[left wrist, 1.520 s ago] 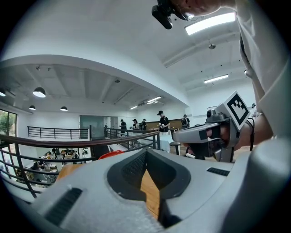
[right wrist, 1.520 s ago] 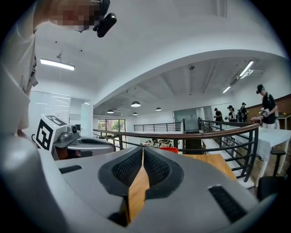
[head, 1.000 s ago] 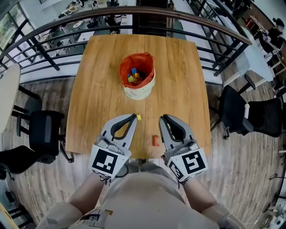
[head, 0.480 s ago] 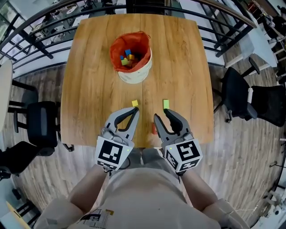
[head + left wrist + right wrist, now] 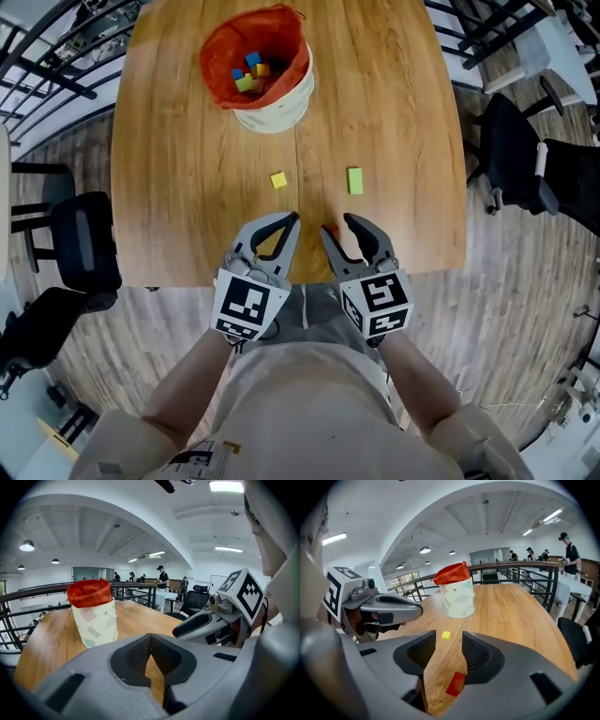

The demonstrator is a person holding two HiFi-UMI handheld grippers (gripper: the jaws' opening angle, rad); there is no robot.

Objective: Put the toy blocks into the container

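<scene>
On the bench (image 5: 187, 187), green block (image 5: 354, 180) seen in head view only; right gripper (image 5: 449, 639), jaws just opening, straddles red block (image 5: 455, 684); left gripper (image 5: 150, 638) closed, empty.

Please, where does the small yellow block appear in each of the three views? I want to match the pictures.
Head view: the yellow block lies near the centre, below the container and left of the green block.
Left gripper view: not in it.
Right gripper view: the yellow block is just left of centre, in front of the container.
Shared landmark: the red-lined container, seen in all three views.
</scene>
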